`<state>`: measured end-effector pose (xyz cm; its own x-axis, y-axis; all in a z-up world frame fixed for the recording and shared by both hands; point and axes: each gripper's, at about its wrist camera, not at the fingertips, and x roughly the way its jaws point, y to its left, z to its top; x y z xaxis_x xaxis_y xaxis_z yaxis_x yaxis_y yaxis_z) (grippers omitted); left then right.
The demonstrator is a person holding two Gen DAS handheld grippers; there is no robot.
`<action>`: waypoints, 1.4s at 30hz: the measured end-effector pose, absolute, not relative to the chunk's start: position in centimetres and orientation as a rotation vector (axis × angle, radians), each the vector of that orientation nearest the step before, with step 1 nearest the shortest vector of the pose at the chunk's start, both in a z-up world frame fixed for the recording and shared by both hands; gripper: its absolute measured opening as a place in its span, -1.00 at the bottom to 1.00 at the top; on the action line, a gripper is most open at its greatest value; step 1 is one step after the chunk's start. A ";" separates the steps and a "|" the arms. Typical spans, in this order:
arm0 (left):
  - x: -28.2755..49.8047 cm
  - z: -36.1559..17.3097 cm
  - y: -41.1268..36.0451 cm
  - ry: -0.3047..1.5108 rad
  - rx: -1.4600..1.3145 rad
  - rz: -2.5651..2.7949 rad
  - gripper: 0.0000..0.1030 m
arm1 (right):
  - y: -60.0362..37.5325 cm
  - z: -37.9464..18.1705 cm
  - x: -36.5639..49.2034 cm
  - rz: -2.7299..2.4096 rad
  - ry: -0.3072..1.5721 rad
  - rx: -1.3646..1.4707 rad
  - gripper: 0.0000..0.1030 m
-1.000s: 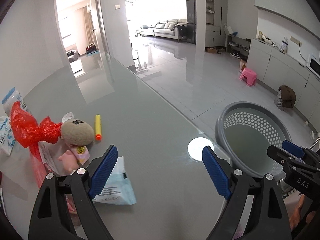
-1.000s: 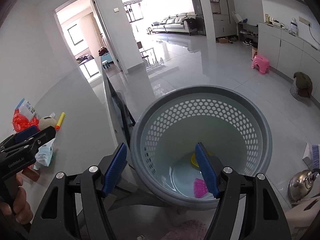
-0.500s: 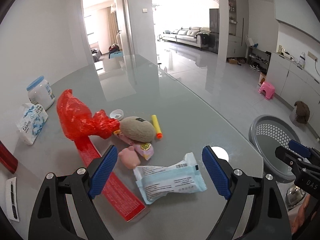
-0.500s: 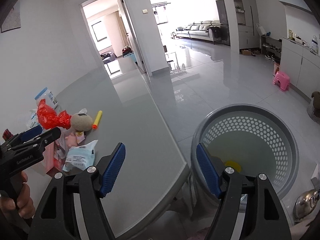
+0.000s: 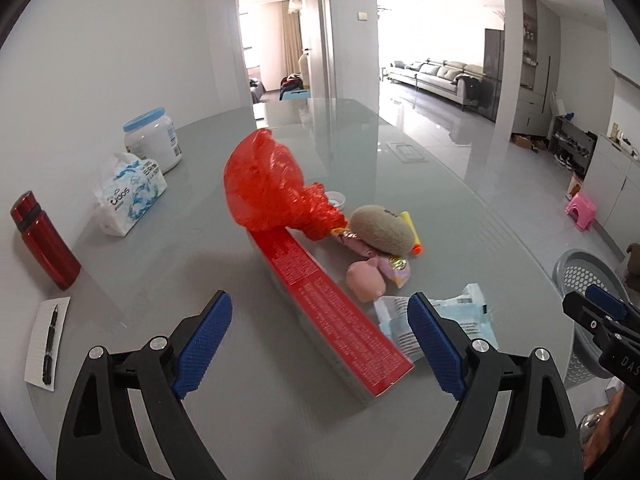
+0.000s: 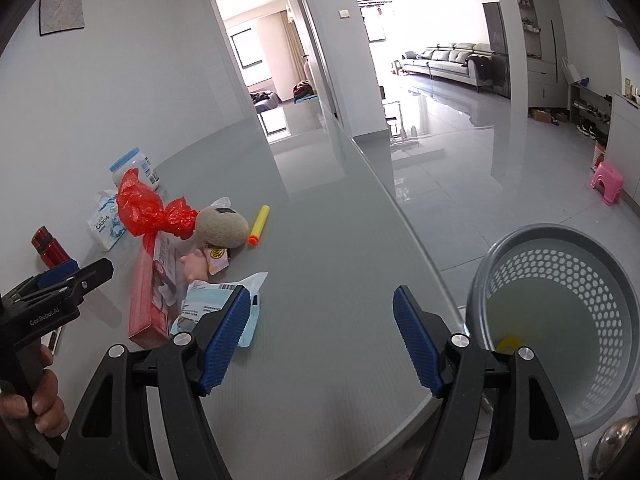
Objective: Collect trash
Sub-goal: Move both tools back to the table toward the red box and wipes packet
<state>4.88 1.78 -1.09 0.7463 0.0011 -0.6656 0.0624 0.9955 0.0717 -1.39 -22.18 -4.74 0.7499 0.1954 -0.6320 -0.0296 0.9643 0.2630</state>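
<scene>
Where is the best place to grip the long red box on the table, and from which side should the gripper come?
Probably across the near end of the long red box, coming from above. It lies flat and narrow, so open jaws can span its width there; the far end sits under the red bag.

place: home | cues: sofa (image 5: 436,74) in living room; bedroom doorway (image 6: 276,52); dining table (image 5: 280,400)

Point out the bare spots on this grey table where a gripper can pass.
Bare: the strip between the long red box and the red bottle, and the table's edge toward the grey perforated basket. Crowded: around the crumpled red bag.
</scene>
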 end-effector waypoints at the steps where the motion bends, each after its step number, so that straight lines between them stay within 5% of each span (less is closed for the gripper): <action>1: 5.0 -1.4 2.2 0.738 0.083 -0.018 0.70 | -21.8 -4.9 -1.2 0.136 0.718 0.236 0.38; 25: 10.8 -6.6 2.5 0.914 -0.056 0.104 0.70 | -20.5 -6.4 2.2 0.231 0.763 0.200 0.38; 42: 7.3 -6.8 8.1 0.921 -0.029 0.199 0.70 | -15.0 -5.5 2.6 0.471 0.740 -0.032 0.43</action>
<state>7.29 8.05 -6.85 0.5877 0.1582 -0.7935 -0.1833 0.9812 0.0598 2.65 -14.96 -5.51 0.6395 0.4018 -0.6554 -0.4239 0.8955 0.1353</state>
